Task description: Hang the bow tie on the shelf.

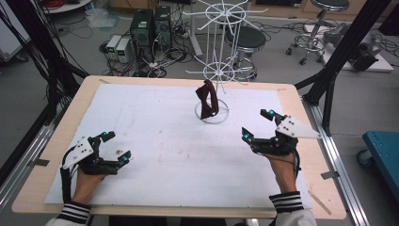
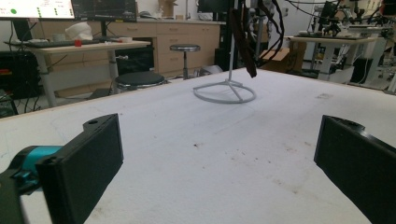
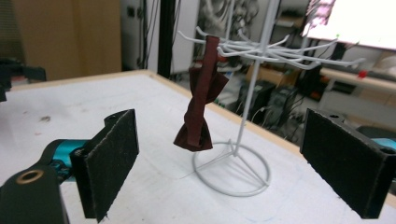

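A dark red bow tie (image 1: 207, 100) hangs from a hook of the white wire rack (image 1: 221, 70) at the back middle of the table. Seen from the right gripper view, the bow tie (image 3: 200, 107) dangles from a wire arm above the rack's ring base (image 3: 232, 170). My right gripper (image 1: 257, 125) is open, to the right of the rack, jaws wide apart and empty. My left gripper (image 1: 116, 148) is open near the front left, also empty. The left gripper view has the rack's base (image 2: 225, 92) far ahead and the bow tie (image 2: 243, 42) hanging above it.
A white mat (image 1: 164, 146) covers the wooden table (image 1: 56, 160). Black frame posts (image 1: 339, 52) stand at both sides. Stools (image 1: 247, 40), computer towers (image 1: 150, 28) and cables lie on the floor beyond the far edge.
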Demonstrator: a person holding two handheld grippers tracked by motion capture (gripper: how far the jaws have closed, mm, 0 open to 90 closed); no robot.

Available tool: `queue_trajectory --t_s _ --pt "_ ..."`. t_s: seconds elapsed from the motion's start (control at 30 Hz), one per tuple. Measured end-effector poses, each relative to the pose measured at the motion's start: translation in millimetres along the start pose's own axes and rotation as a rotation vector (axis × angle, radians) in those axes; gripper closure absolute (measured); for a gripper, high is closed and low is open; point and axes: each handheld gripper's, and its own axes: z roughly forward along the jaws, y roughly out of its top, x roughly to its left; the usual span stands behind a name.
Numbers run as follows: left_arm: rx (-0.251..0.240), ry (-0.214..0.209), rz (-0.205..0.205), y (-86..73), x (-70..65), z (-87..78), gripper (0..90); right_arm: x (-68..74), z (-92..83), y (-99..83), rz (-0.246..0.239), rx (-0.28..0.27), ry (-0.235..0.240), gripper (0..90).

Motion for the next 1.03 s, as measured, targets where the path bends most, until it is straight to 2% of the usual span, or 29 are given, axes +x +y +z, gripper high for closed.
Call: queue_trajectory --t_s 0.1,0.3,0.4,0.47,0.53,0.6,0.67,0.77,0.87,0.97,1.0,1.03 --pt "-0.015 0.011 0.001 -2.1 -0.6 -1.1 1.7 1.0 -11.9 -15.8 0.026 -0.018 -0.029 11.0" --pt "-0.015 0.018 0.011 -4.5 0.1 -3.1 1.7 4.6 -31.8 -52.1 0.032 -0.085 -0.100 11.0" --pt "-0.024 0.021 0.023 -5.0 -0.9 -5.0 1.7 6.9 -35.8 -71.4 0.025 -0.104 -0.120 11.0" --pt "-0.030 0.028 0.031 -5.3 -1.6 -6.1 1.7 7.9 -36.5 -83.8 0.013 -0.091 -0.148 11.0" --pt "-0.041 0.027 0.032 -5.8 -1.8 -7.0 1.7 7.5 -37.2 -94.0 0.042 -0.097 -0.157 11.0" --pt "-0.044 0.029 0.038 -5.9 -2.0 -7.6 1.7 6.9 -36.8 -100.4 0.060 -0.105 -0.167 11.0" --pt "-0.046 0.032 0.043 -6.1 -2.6 -7.8 1.7 7.5 -35.4 -104.7 0.049 -0.091 -0.178 11.0" --pt "-0.043 0.031 0.046 -6.3 -2.9 -7.7 1.7 9.6 -33.3 -111.1 0.056 -0.089 -0.169 11.0" --pt "-0.046 0.041 0.028 -6.6 -1.9 -8.1 1.7 10.9 -33.4 -110.7 0.056 -0.091 -0.166 11.0" --pt "-0.056 0.042 0.025 -7.0 -1.5 -8.9 1.7 11.3 -33.0 -110.8 0.055 -0.085 -0.165 11.0" --pt "-0.057 0.044 0.026 -7.1 -1.6 -9.2 1.7 10.6 -32.5 -110.8 0.041 -0.089 -0.166 11.0" --pt "-0.061 0.045 0.025 -7.3 -1.6 -9.2 1.7 11.5 -32.7 -110.9 0.052 -0.081 -0.163 11.0"
